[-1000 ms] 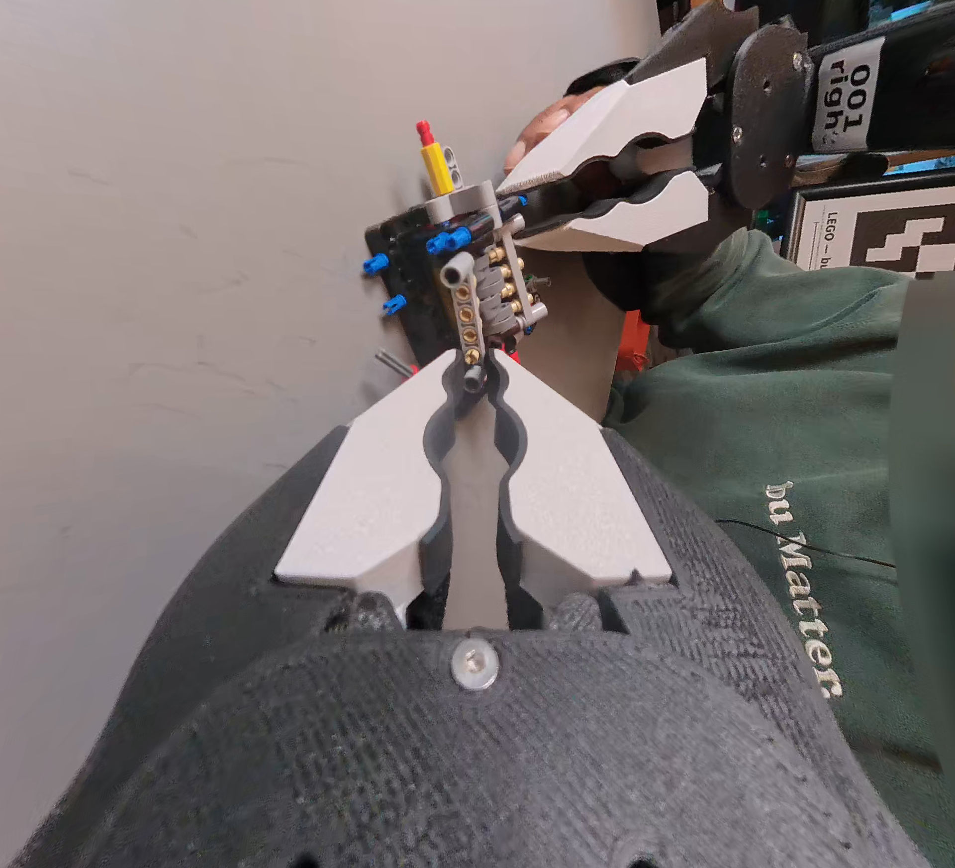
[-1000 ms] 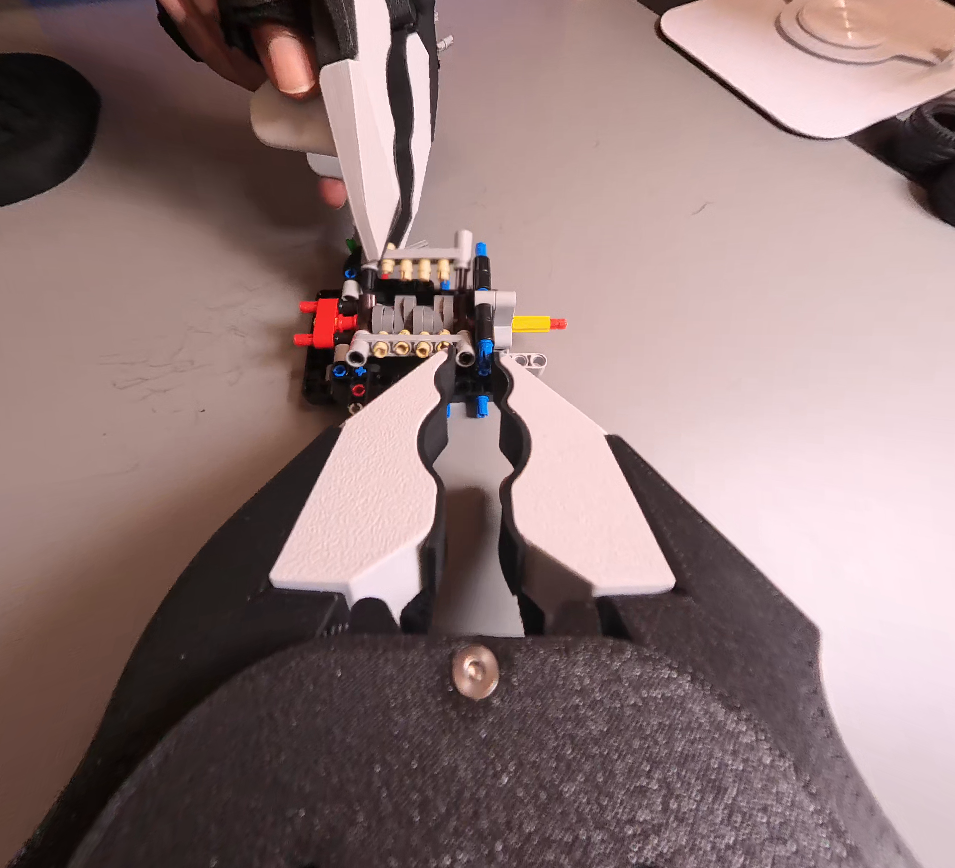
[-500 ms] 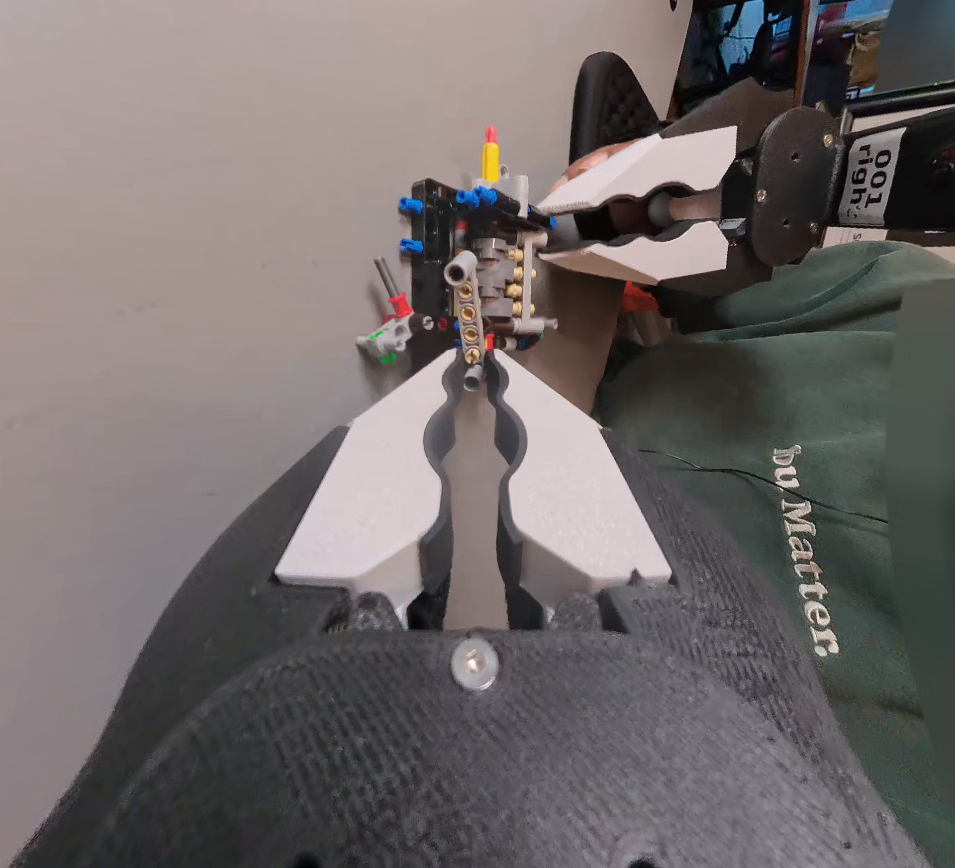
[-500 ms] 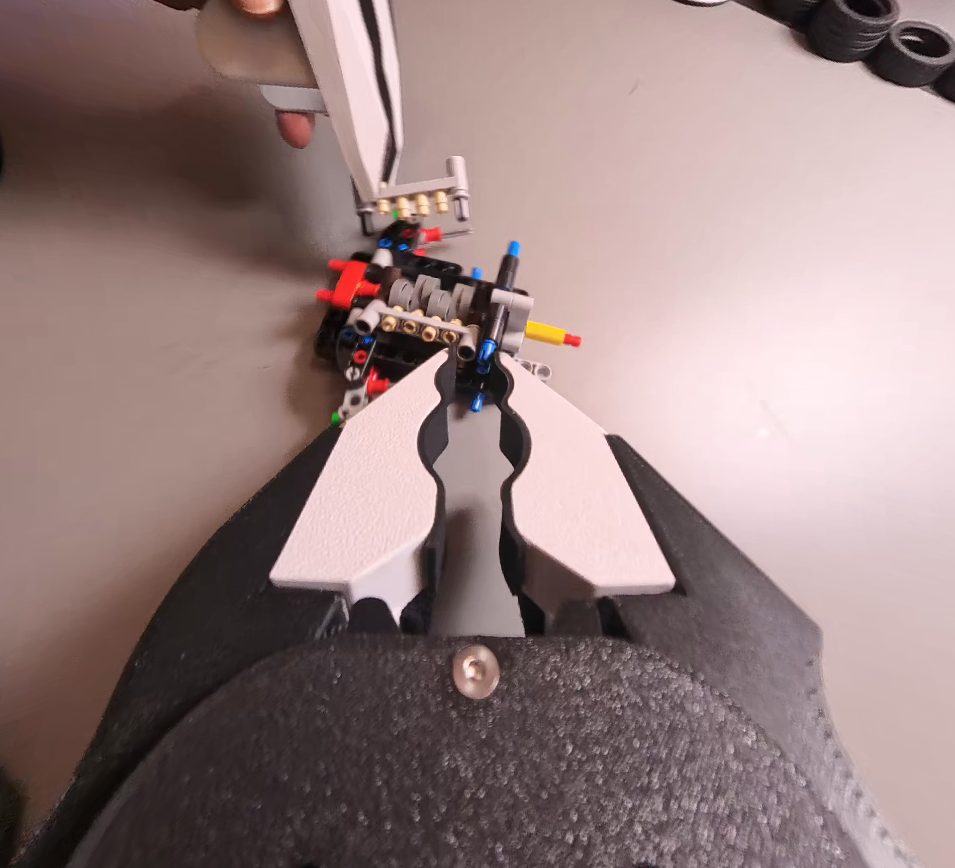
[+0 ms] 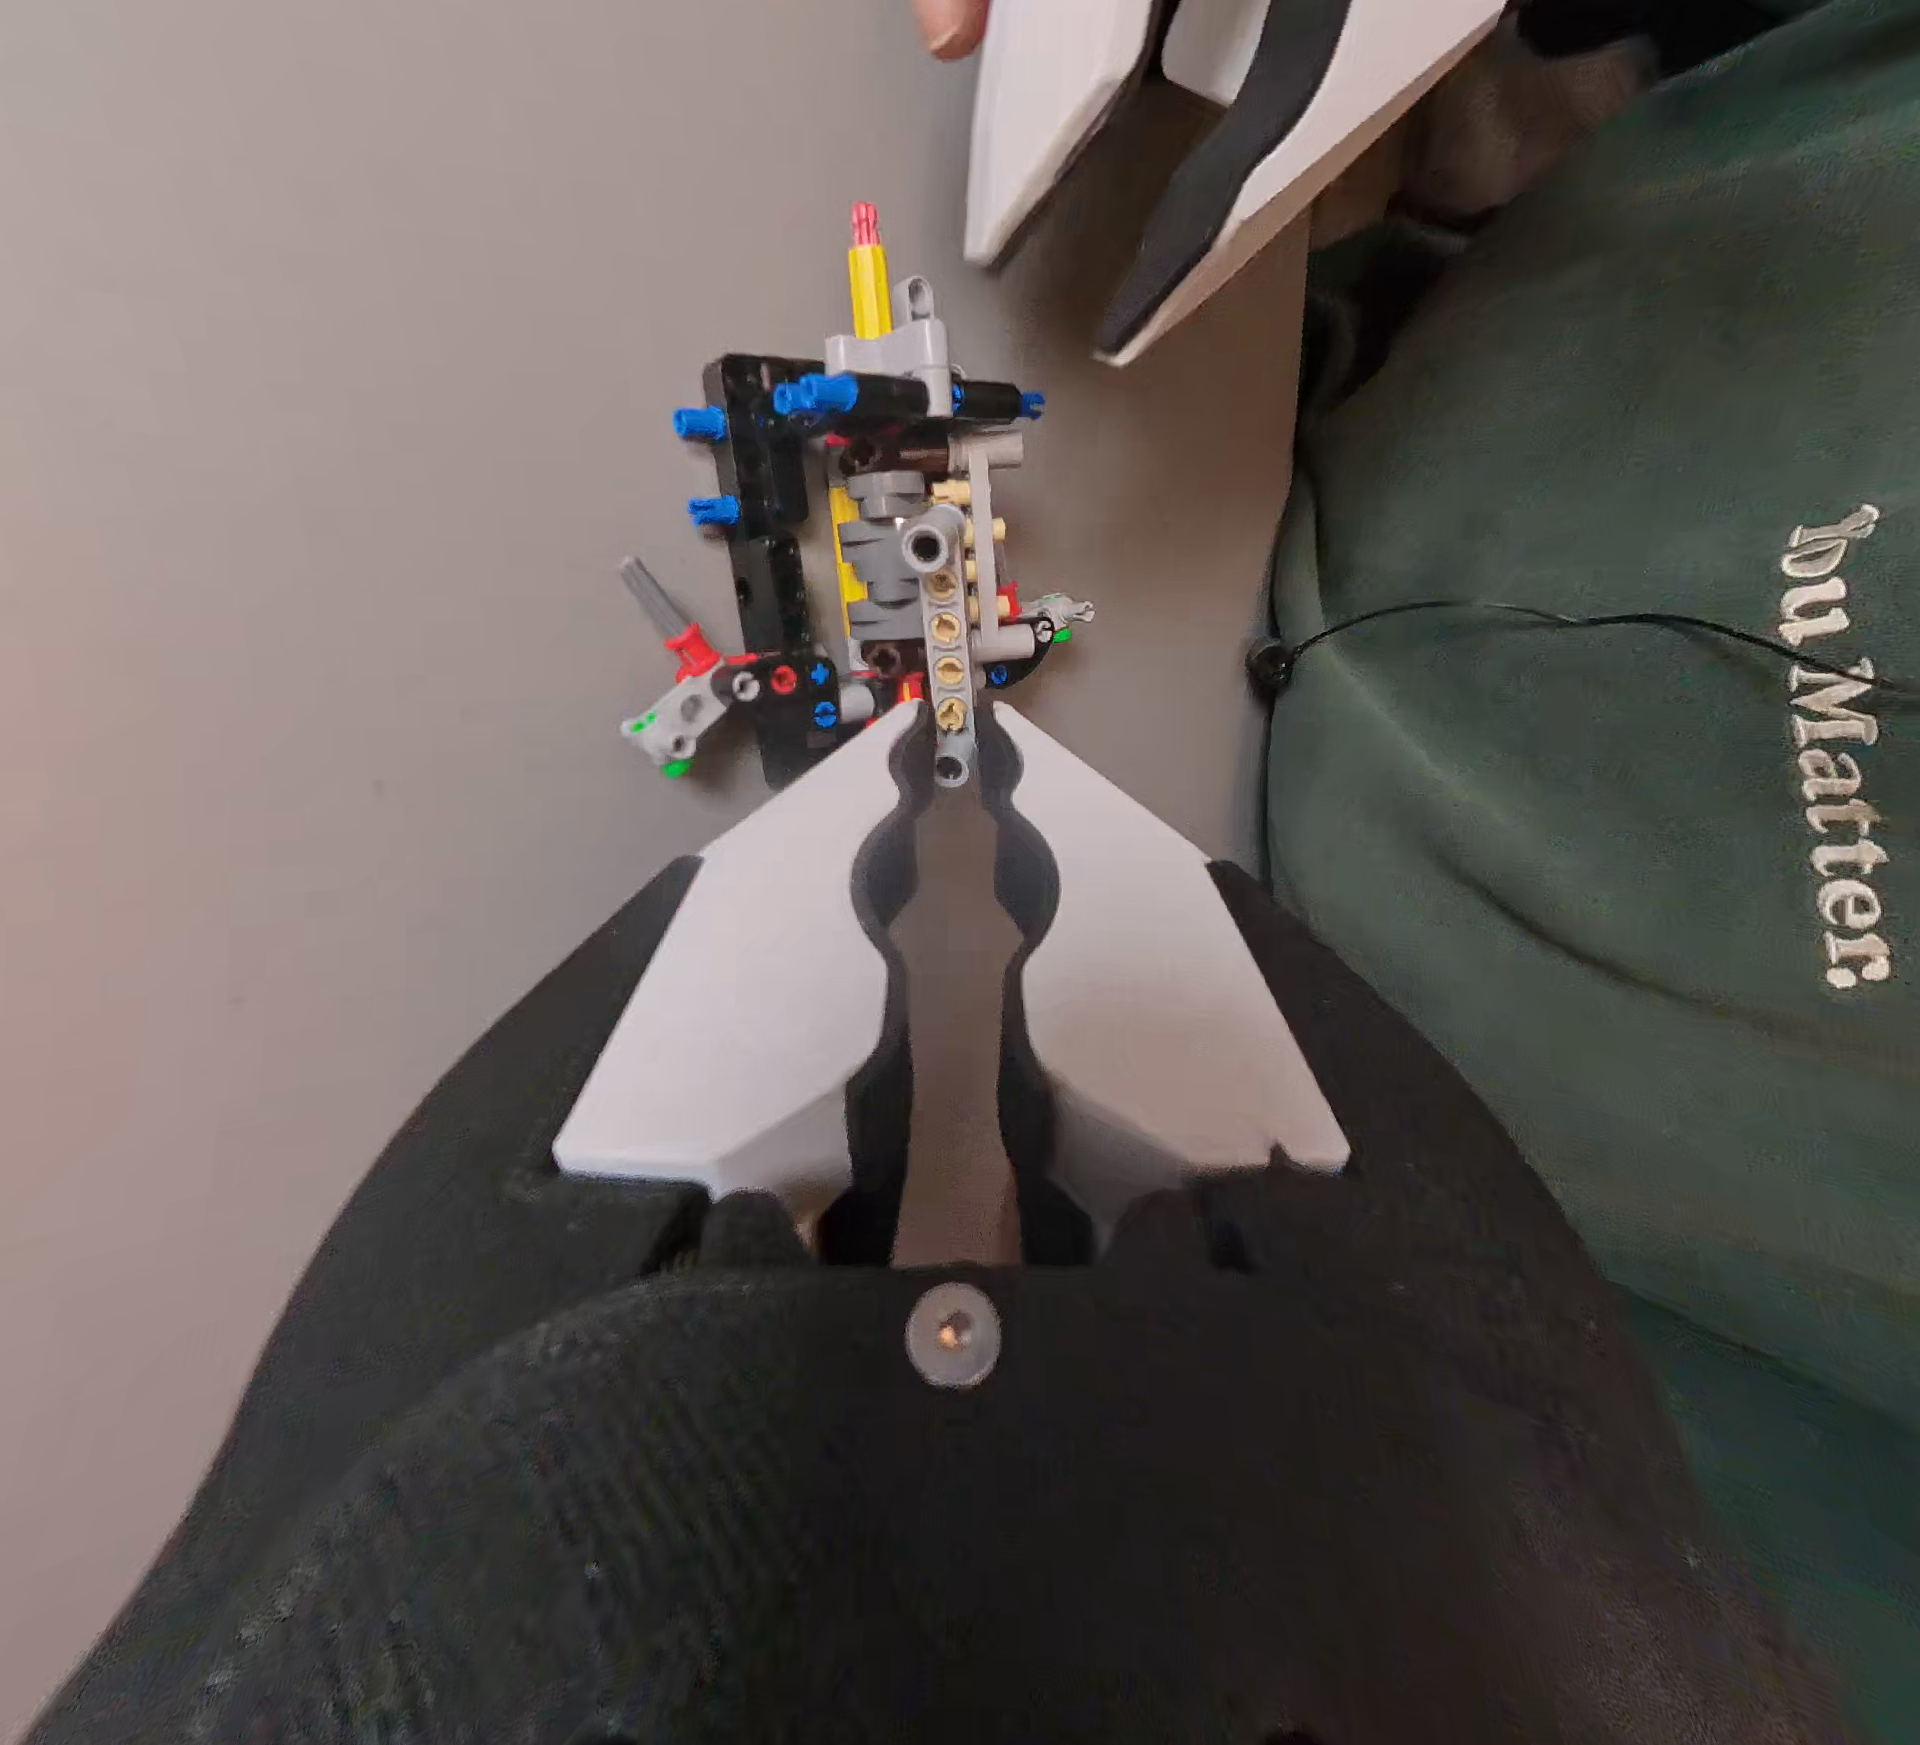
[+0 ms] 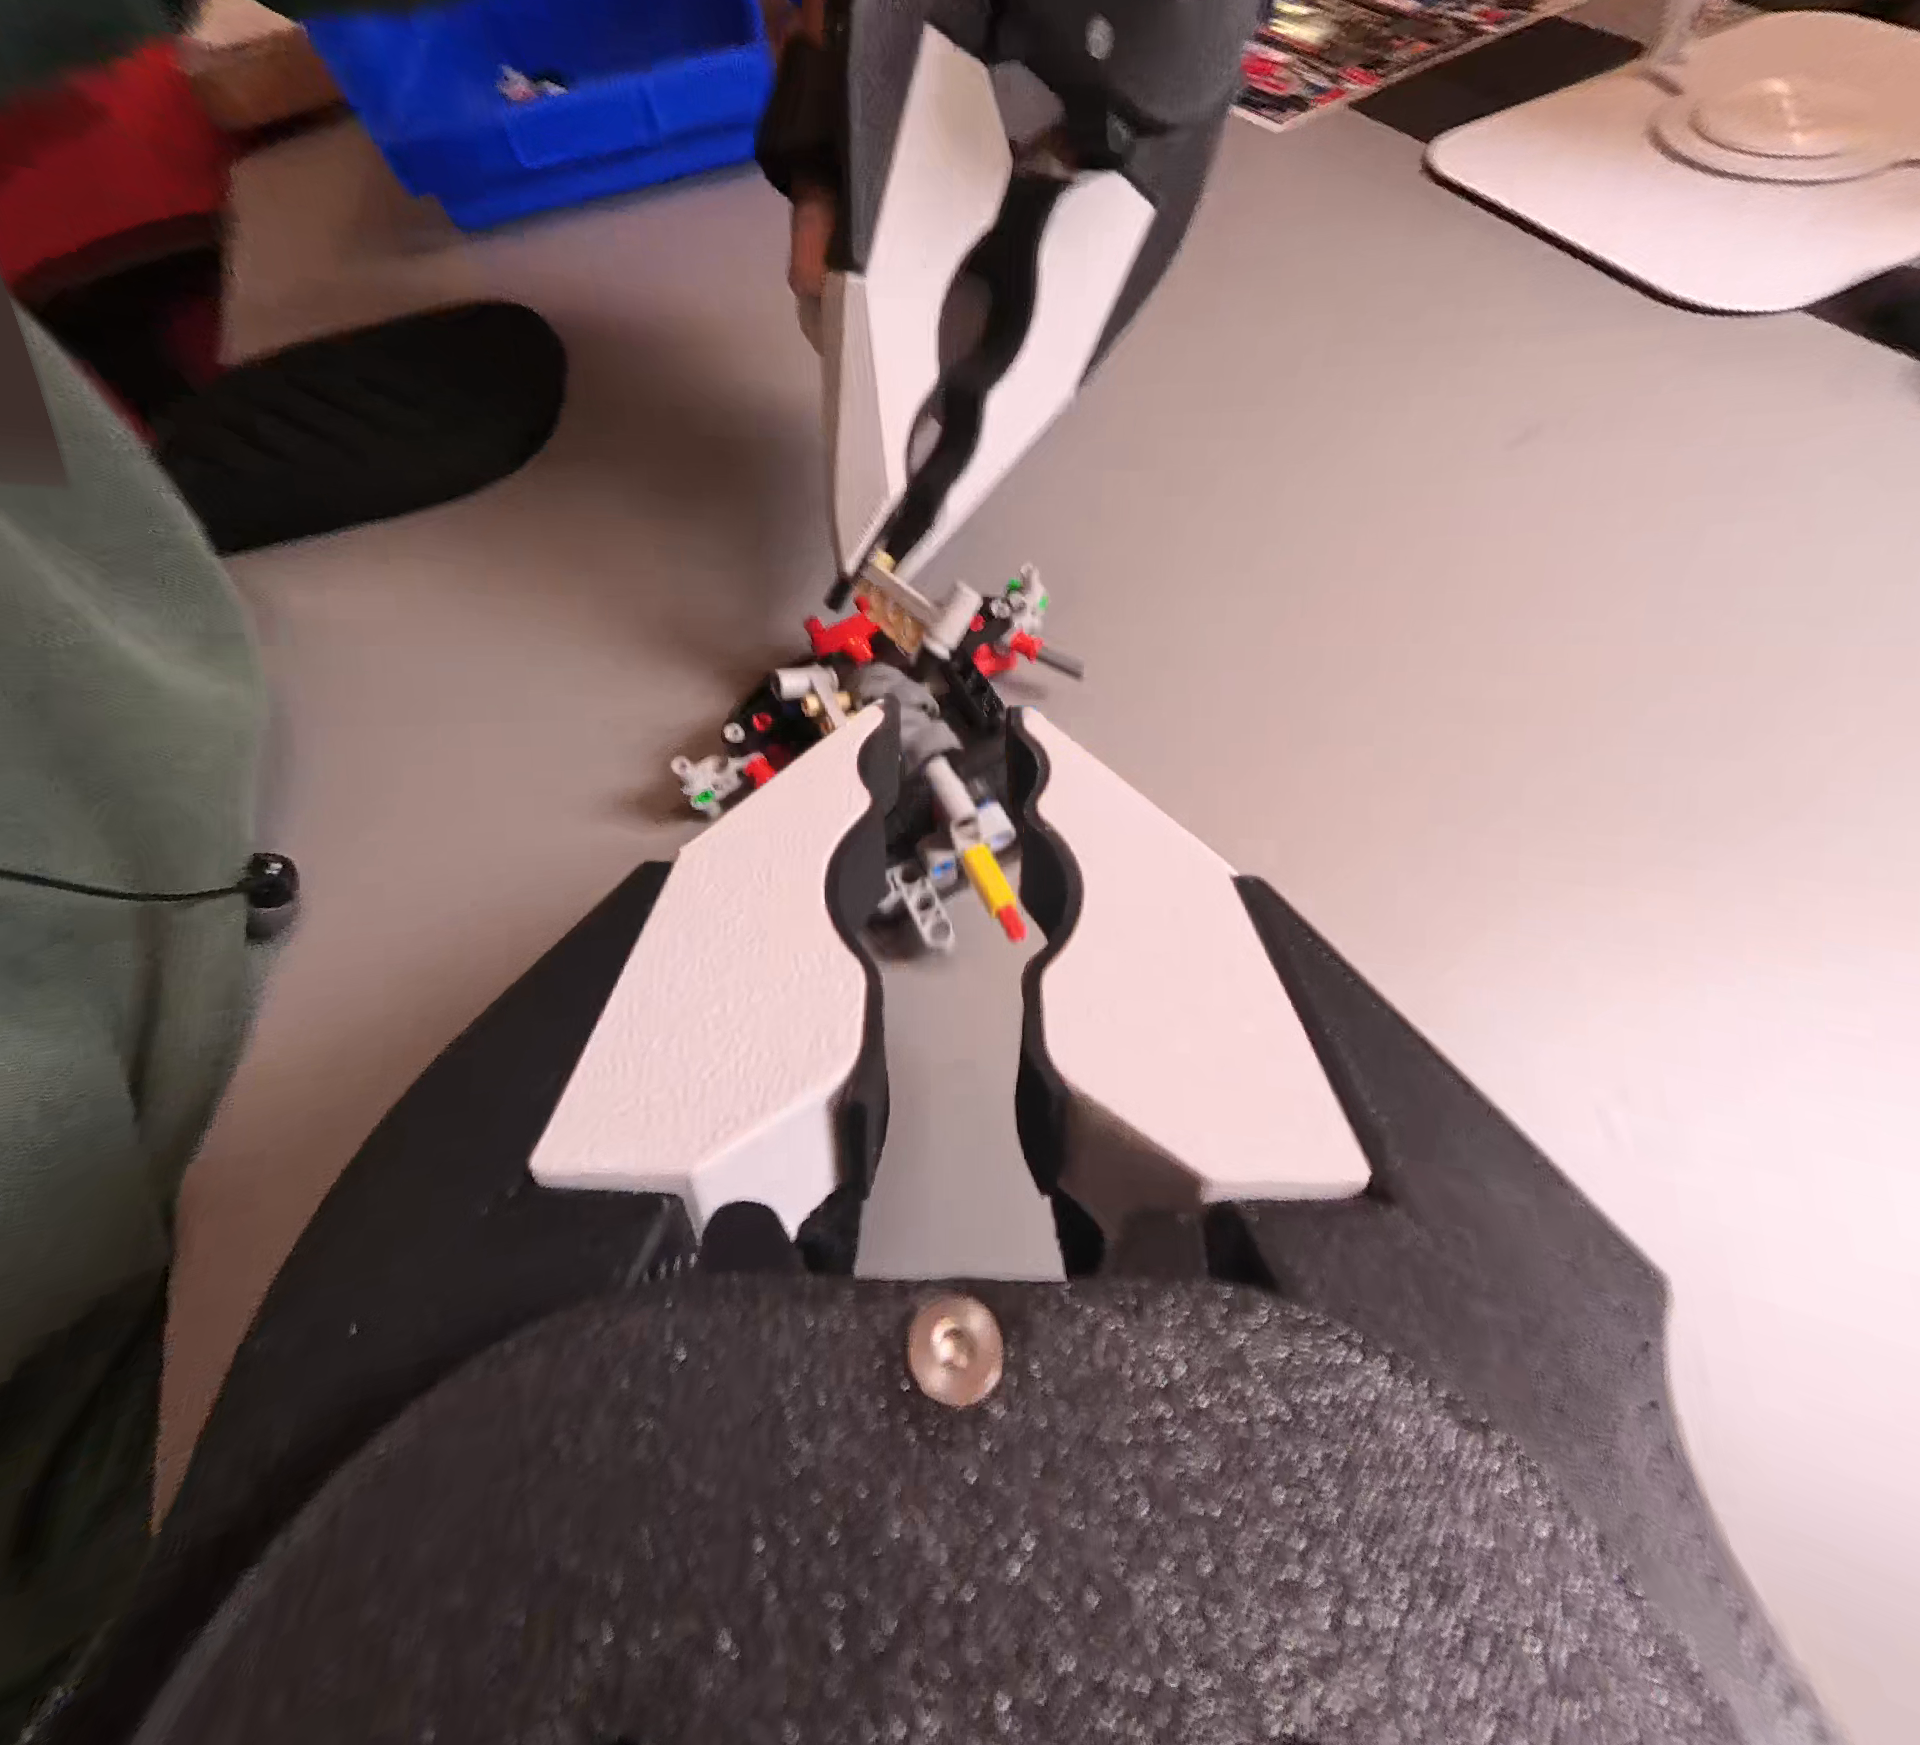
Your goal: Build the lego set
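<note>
The Lego assembly (image 5: 774, 490), a black frame with grey gears, blue pins and a yellow axle (image 5: 868, 293), lies on the grey table (image 5: 312, 345). My left gripper (image 5: 951, 729) is shut on a grey beam with tan pins (image 5: 948, 646) and holds it over the assembly. My right gripper (image 5: 1044, 308) hovers open beyond the yellow-axle end, apart from the assembly. In the right wrist view, the right gripper (image 6: 954, 713) is open with the assembly (image 6: 920, 724) and yellow axle (image 6: 987, 874) showing through the gap. The left gripper (image 6: 881, 568) holds the beam (image 6: 904, 609) at the assembly's far end.
A blue bin (image 6: 582, 64) and a black pad (image 6: 353, 417) are at the back left. An instruction booklet (image 6: 1382, 22) and a white stand base (image 6: 1662, 178) are at the back right. A person's green sweater (image 5: 1558, 656) borders the table edge. The tips of one gripper are about 7 centimetres away from the tips of the other. About 5 centimetres separates my right fingertips from the yellow axle (image 5: 868, 293). The right camera catches it too, in the right wrist view (image 6: 984, 872).
My right gripper has come off the assembly and swung round to its yellow-axle end, higher up. My left gripper still holds the beam, now back over the assembly.
</note>
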`<control>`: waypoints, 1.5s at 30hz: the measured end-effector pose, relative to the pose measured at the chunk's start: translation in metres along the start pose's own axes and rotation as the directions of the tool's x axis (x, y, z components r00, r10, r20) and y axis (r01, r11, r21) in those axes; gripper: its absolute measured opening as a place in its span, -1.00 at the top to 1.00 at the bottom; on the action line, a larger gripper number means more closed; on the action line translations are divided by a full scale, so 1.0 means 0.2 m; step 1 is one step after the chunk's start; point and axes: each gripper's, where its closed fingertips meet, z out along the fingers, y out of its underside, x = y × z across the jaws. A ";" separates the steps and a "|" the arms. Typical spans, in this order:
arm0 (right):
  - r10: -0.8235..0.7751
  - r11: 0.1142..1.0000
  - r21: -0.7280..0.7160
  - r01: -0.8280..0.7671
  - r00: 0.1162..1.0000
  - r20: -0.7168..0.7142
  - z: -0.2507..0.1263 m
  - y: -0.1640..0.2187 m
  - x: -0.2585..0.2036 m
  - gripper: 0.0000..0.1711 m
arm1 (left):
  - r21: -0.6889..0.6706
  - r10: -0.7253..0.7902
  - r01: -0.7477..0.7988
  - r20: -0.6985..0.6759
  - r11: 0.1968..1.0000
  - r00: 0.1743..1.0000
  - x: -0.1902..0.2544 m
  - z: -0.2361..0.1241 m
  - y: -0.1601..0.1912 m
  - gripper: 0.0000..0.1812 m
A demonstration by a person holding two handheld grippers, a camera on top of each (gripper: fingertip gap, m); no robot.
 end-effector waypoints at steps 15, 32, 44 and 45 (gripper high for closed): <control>0.251 0.968 -0.068 -0.242 0.908 0.336 0.14 -0.03 0.09 0.93 | 0.150 0.057 -0.052 -0.026 0.987 0.998 -0.02 -0.11 -0.15 0.92; 0.464 0.859 -0.395 -0.327 0.823 0.328 0.20 0.10 0.07 0.94 | 0.419 -0.010 0.024 -0.034 0.908 0.999 -0.09 0.01 -0.07 0.93; 0.472 0.845 -0.425 -0.324 0.825 0.310 0.19 0.08 0.06 0.94 | 0.445 -0.041 0.089 -0.117 0.891 0.992 -0.06 0.03 -0.07 0.93; 0.468 0.846 -0.430 -0.317 0.827 0.311 0.19 0.09 0.06 0.94 | 0.444 -0.039 0.089 -0.121 0.891 0.992 -0.06 0.03 -0.07 0.93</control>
